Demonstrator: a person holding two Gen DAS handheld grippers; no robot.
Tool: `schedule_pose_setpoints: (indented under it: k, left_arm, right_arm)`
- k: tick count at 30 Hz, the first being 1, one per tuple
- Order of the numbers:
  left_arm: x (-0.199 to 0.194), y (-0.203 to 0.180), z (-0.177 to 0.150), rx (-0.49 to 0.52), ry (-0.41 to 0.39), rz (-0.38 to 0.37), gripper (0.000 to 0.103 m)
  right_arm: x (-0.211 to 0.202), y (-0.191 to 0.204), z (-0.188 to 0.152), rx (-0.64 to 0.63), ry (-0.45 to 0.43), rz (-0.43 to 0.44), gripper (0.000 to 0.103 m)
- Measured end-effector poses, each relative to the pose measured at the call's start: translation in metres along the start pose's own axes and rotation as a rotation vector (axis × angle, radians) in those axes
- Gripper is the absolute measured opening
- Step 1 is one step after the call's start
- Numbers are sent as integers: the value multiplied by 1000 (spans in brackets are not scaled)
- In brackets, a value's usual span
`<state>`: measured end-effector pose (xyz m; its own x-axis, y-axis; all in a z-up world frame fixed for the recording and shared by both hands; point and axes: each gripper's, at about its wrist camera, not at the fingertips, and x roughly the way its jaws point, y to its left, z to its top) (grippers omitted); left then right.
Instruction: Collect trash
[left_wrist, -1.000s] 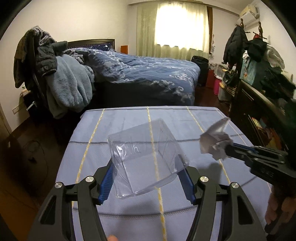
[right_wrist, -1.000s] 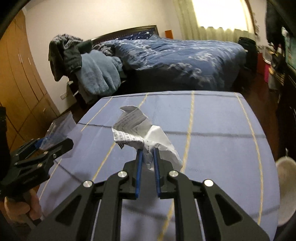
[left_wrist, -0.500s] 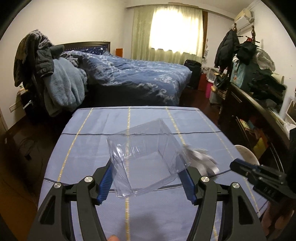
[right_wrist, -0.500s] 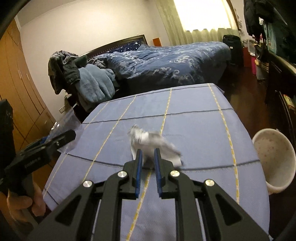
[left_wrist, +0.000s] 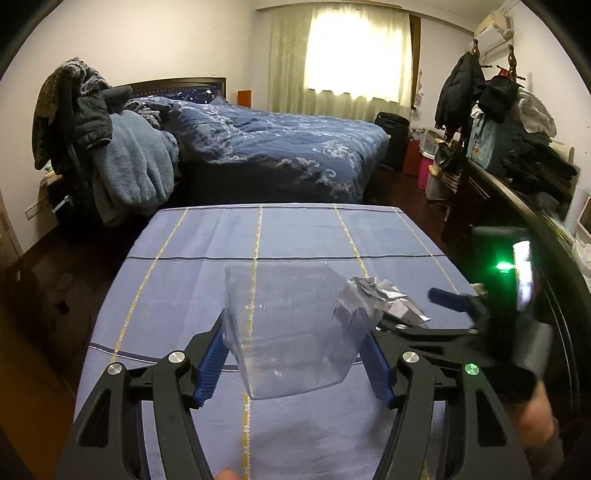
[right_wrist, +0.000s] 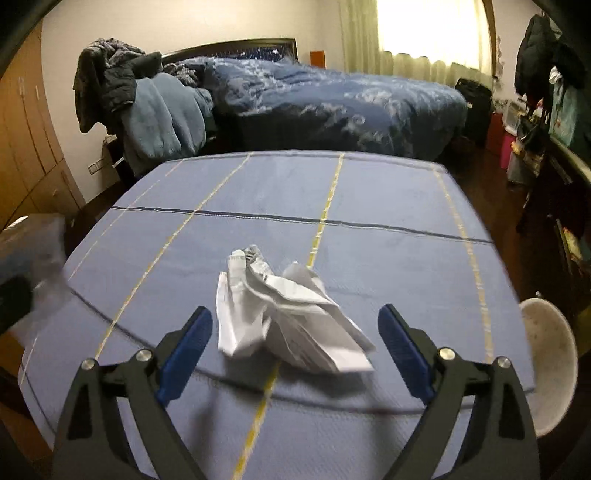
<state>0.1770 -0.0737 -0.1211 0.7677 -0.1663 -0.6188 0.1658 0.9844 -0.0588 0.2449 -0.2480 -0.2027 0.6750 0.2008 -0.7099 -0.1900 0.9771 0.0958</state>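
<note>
My left gripper (left_wrist: 297, 360) is shut on a clear plastic box (left_wrist: 291, 325) and holds it above the blue cloth-covered table (left_wrist: 295, 236). My right gripper (right_wrist: 295, 345) is open, its blue pads wide apart. A crumpled white paper (right_wrist: 284, 314) sits loose between and just ahead of its fingers, over the table (right_wrist: 369, 206). In the left wrist view the paper (left_wrist: 384, 299) shows just right of the clear box, with the right gripper (left_wrist: 447, 306) behind it.
A white bin (right_wrist: 546, 365) stands off the table's right edge. A bed with blue bedding (left_wrist: 280, 147) lies beyond the table. A chair piled with clothes (left_wrist: 110, 155) is at far left. A dark cabinet with clothes (left_wrist: 517, 177) runs along the right.
My right gripper has opened and let go of the crumpled paper, which now lies loose between its fingers. Both grippers have come closer together; the left one still holds the clear box.
</note>
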Motion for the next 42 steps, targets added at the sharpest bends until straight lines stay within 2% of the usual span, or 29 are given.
schedule_pose_setpoints:
  k: [1,3,4,5,13,20,27,35,42]
  left_arm:
    - [0,1,1,-3,0,4,66]
    - [0,3,1,-7,-2,7,66]
    - [-1,4,2,-9,-3,10,66]
    - [0,5,2,-10,-3,10,66]
    - [-2,-17,2,16,-3,-23,66]
    - [-3,-55,7,92,-6,-54,66]
    - [4,-110,17,192,-28,-118,66]
    - [25,-184,21,315,-10,-220,66]
    - [45,-252,25,417,-6,-326,66]
  right_arm:
    - [6,-2,0,22,17,19,55]
    - [4,-8,-2,64,8,49,41]
    - [-1,-11,-2,76,-2,75,29]
    - [-7,-14,-2,89,-9,98,24]
    - [-75,-40,-23,185,-117,145,23]
    - [-105,-70,-48,253,-149,139,23]
    - [-136,-126,-78,369,-201,69,23]
    - [-162,-181,-109,476,-250,-2,23]
    - [-177,-234,-129,568,-300,-143,23]
